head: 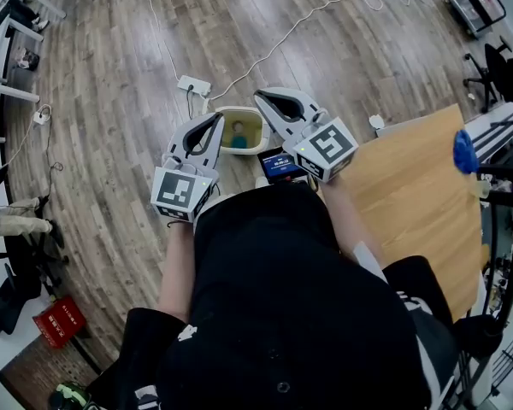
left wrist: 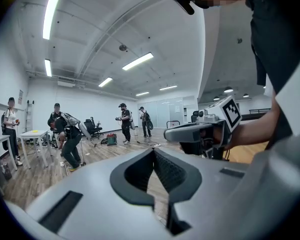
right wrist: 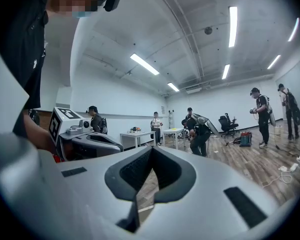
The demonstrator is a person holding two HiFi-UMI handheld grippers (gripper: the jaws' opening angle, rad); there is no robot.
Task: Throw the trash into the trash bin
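Cream bin on floor, teal trash inside

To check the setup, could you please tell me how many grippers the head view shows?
2: the left gripper left of the bin, the right gripper at its right rim.

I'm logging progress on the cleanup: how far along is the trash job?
Done: a teal item lies in the trash bin. In hand: nothing; left gripper and right gripper are shut and empty, above the bin. Left: possibly nothing; the wooden table looks bare, save a blue thing at its edge.
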